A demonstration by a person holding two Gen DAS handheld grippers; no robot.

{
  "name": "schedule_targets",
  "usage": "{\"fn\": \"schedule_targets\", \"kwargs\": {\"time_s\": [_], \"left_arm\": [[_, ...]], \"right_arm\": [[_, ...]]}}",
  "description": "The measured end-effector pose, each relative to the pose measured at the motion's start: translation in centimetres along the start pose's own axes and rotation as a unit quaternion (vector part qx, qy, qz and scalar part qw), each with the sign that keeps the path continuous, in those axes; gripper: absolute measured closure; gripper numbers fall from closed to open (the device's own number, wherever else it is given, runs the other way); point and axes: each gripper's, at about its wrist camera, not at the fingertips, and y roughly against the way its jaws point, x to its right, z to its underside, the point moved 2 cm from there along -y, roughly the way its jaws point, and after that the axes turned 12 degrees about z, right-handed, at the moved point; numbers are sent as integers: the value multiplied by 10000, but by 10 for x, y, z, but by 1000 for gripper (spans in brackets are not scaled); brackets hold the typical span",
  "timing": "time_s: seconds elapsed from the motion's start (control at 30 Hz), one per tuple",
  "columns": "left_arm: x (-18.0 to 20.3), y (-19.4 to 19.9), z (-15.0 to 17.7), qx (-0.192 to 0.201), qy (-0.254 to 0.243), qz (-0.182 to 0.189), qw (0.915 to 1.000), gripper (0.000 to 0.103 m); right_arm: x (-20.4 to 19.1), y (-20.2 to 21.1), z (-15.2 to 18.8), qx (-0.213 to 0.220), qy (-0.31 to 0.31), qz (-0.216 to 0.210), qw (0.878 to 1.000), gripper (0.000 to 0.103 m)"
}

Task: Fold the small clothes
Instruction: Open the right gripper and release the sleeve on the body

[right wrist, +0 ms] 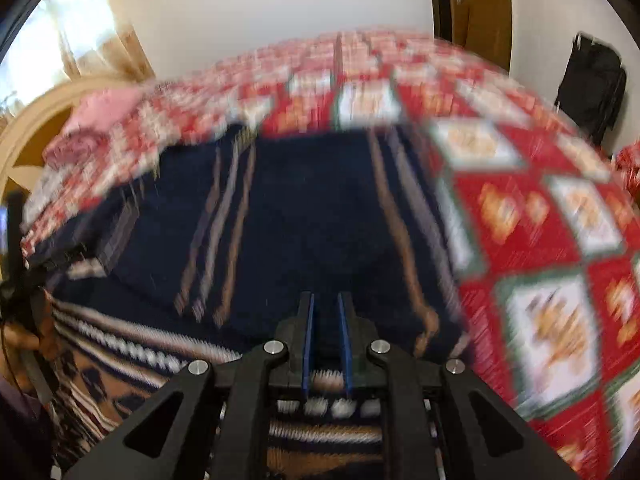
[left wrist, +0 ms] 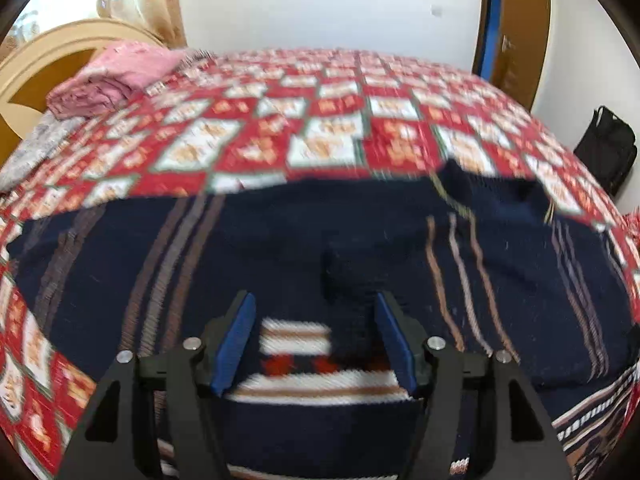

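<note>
Spread flat across the near part of the bed [left wrist: 400,92]: a navy knitted garment [left wrist: 280,240] with thin brown and grey stripes and a patterned white-and-tan hem band [right wrist: 132,356] along the near edge. Long axis running side to side across the bed as seen in the left wrist view; stripes running away from the near edge toward the far one.

Directly above the hem band, near the garment's middle: left gripper [left wrist: 314,340], tilted down, jaws well apart, nothing pressed between the blue pads, cloth lying below and between them. Apparently let go, or not yet closed.

Over the same band but toward the garment's right-hand side, close to where navy gives way to the red quilt: right gripper [right wrist: 325,340], jaws narrowed to a slim gap. Knit showing within that gap, though too blurred to say whether a fold of it is pinched or merely seen behind; grip on cloth cannot be confirmed.

Judging from this, nearer to the garment's right edge: the right gripper; nearer to the centre line: the left. Likely next: take the near hem or a side and carry it over toward the far edge.

No containers in view. At the far left corner of the bed, by the headboard [left wrist: 52,52]: a stack of folded pink cloth [left wrist: 112,76].
</note>
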Motion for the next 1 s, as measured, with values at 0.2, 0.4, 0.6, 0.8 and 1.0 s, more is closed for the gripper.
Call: {"fn": "schedule_targets", "kwargs": {"time_s": [0.2,0.4,0.6,0.8,1.0], "left_arm": [[-33,38,2,150,297,-8,9994,24],[-136,108,-10,1057,1052,-569,9872,3],[-274,141,-12,1702,2340,-1705,9419,3],[-367,123,-1,1758,3576,-1525,9044,16],[-389,80,-1,1252,3838,-1379,9044,24]], "right_arm": [[-1,25,-14,92,-469,-131,9988,91],[-53,91,-14,1132,-130,-1042,9880,41],[-108,104,6,1119,409,-1595,9800,30],[-126,90,18,726,547,-1668,9818,30],[-126,81,17,525,406,-1609,9847,30]]}}
